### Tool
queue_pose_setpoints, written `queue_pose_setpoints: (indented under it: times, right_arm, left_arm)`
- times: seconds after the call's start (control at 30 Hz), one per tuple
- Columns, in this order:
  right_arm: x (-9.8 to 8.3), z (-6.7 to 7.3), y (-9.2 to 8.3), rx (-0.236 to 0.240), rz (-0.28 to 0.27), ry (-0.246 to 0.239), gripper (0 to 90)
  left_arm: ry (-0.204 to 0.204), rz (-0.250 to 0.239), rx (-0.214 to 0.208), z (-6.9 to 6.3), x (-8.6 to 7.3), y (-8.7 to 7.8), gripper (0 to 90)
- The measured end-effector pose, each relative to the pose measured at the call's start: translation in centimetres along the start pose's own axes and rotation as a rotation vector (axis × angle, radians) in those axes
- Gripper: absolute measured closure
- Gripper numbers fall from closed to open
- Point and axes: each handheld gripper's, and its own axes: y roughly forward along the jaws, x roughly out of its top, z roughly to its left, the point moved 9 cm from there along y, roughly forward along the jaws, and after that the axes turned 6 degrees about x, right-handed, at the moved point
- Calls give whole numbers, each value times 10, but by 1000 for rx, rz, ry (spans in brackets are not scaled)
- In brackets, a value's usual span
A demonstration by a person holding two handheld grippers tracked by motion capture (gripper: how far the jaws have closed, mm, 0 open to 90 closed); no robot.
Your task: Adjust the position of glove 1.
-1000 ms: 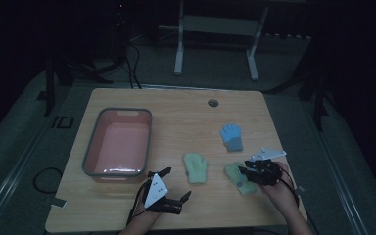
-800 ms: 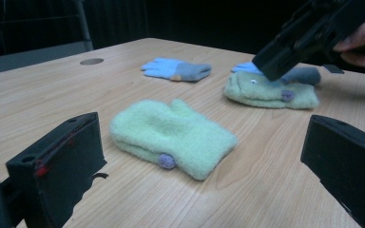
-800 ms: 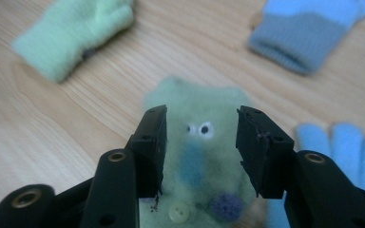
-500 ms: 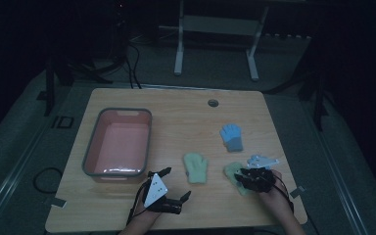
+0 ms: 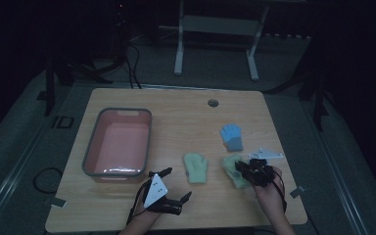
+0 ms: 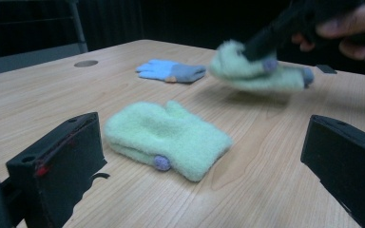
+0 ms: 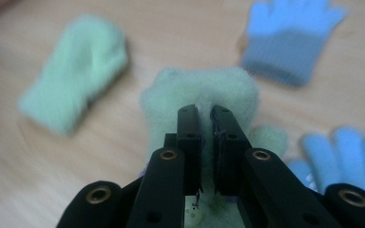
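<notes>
Right tool (image 7: 205, 114) pinching a pale green mitten (image 7: 204, 90), jaws just drawn together with the fleece caught between them. Seen from the left gripper view, that mitten (image 6: 261, 71) hanging a little above the counter (image 6: 266, 156), bunched at the gripped end, the person's hand (image 6: 347, 28) at one o'clock. In the high view, right tool (image 5: 245, 169) at about four o'clock on the counter (image 5: 176, 112), the held mitten (image 5: 233, 169) just to its nine o'clock side.

Second green mitten (image 5: 196, 167) lying flat near the counter's middle front, well apart from the held one; same mitten (image 6: 164, 137) straight ahead of the left tool, with a small purple button on its near edge, untouched. Also at ten o'clock in the right gripper view (image 7: 76, 66).

Left tool (image 5: 174, 188) at six o'clock near the front edge, jaws spread wide, nothing between them.

Blue glove (image 5: 231, 137) flat at two o'clock of the held mitten, apart from it. Another blue glove (image 7: 347, 152) partly seen at four o'clock in the right gripper view, possibly touching the held mitten's edge, blurred.

Pink tub (image 5: 105, 169) at nine o'clock on the counter, well apart from the mittens.
</notes>
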Motion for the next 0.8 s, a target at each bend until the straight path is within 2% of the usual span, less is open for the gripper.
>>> queue_pose_setpoints:
  times: [0.13, 0.2, 0.27, 0.33, 0.43, 0.6, 0.67, 0.8]
  right_arm:
    - [22, 11, -7, -50, -44, 33, 839]
    - [28, 13, -9, -62, -64, 69, 842]
    - [30, 14, -9, -77, -72, 80, 843]
    - [32, 15, -10, -142, -94, 100, 844]
    - [29, 16, -5, -140, -100, 144, 844]
    - [18, 21, 7, -144, -80, 169, 844]
    - [13, 19, 13, -173, -77, 170, 844]
    - [4, 11, 25, -195, -70, 203, 841]
  left_arm:
    - [3, -1, 3, 0, 0, 0, 7]
    - [5, 1, 5, 0, 0, 0, 7]
    - [5, 0, 6, 0, 0, 0, 7]
    - [6, 2, -3, -1, 0, 1, 6]
    - [-3, 0, -5, -1, 0, 1, 7]
    - [2, 0, -7, -1, 0, 1, 7]
    - [4, 1, -6, -2, 0, 1, 6]
    - [2, -1, -3, -1, 0, 1, 7]
